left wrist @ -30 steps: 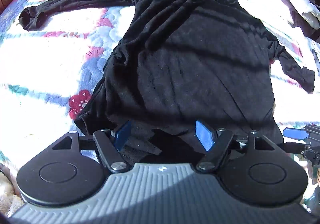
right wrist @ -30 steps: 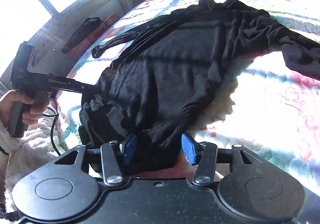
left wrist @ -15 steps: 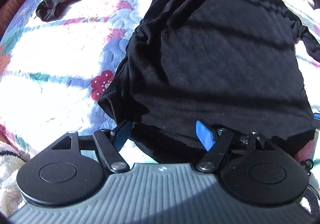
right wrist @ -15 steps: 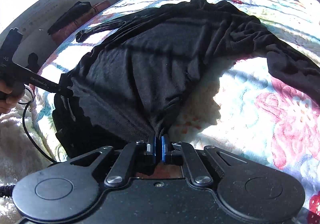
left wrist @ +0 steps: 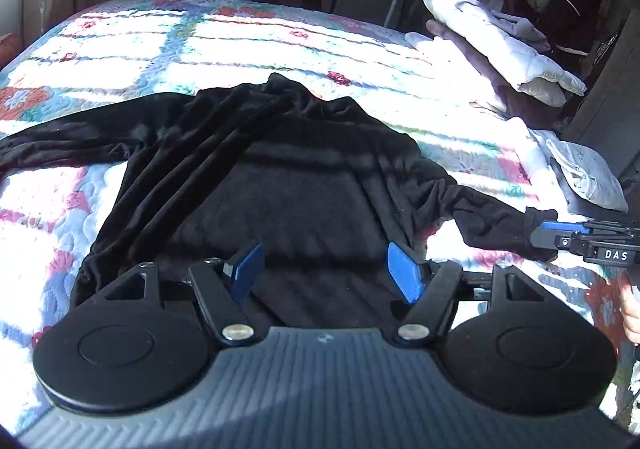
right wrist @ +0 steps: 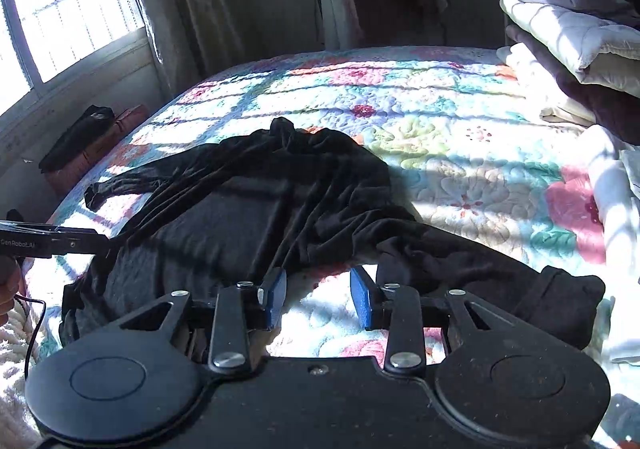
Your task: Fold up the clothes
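Across the near half of the quilted bed (left wrist: pixel 280 45) lies a black long-sleeved top (left wrist: pixel 280 177), hem end toward the cameras and neck end bunched up farther away, one sleeve trailing off to the left and the other running out to the right. It looks thin, soft and light, a knit that drapes and puckers into ridges rather than holding any shape, so it would probably sag and slide if lifted by a single point; the sensible places to take hold are the doubled edges, meaning the hem corners, the shoulder seams or a cuff, pinching enough layers that the cloth does not slip off the smooth blue pads. From the left wrist view, the left gripper (left wrist: pixel 326 273) has its fingers (left wrist: pixel 244 269) spread wide with nothing between them; the body of the top fills the space ahead of and beneath the gap, though whether the tips touch the fabric is not clear. Seen from its own camera, the right gripper (right wrist: pixel 318 303) is also open, somewhat less wide, and holds nothing: bare quilt shows between its fingers (right wrist: pixel 276 301), the body of the top lies just beyond the left one, and the right sleeve (right wrist: pixel 500 269) crosses just beyond the right one, its cuff ending off to the right. A stack of folded pale bedding (left wrist: pixel 500 45) sits well apart at the far right edge of the bed.
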Motion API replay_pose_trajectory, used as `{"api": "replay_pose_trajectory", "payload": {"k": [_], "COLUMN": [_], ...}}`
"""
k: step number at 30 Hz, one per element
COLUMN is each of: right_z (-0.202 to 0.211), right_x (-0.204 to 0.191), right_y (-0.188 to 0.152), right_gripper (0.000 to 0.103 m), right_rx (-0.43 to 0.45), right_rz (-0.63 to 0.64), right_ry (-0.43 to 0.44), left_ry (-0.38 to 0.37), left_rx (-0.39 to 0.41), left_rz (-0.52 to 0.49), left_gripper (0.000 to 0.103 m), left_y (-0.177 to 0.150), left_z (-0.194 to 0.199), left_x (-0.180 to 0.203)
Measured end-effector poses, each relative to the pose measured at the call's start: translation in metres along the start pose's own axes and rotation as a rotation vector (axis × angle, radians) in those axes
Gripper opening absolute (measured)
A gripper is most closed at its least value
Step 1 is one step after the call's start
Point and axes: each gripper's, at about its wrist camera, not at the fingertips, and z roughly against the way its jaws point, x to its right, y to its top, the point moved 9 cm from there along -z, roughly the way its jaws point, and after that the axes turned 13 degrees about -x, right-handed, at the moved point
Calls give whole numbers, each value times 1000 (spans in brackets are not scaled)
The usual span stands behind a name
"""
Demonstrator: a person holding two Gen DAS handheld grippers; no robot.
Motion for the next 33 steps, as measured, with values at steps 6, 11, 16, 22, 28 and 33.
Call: {"api": "replay_pose_trajectory", "payload": {"k": [6,11,16,22,28,33], "right_z": [6,7,-15,-12,107,136], "right_x": [84,146,173,164,102,103], "right_y": [-47,-60,-43,-9,-11,-52], "right_gripper": [56,62,74,8,8,7], "right_rx": [36,107,127,262,588,524], "right_rz": [-179,-355,-439,-296,120,246], "right_ry": [-173,-261,-212,-292,-375,-608], "left_ry": [-48,29,-43,-34,-58,-79], "left_rx": [-23,-123,-114,-126,-108,-124], "left_rz": [-169,-261,-154,-48,-3,18], "left_gripper": [69,70,71,71,71,71], "left_y": [19,14,5,-1,-3,-10], "left_z": [-70,-118,-113,-110,-106,-108], "left_x": [73,98,82,47,36,36]}}
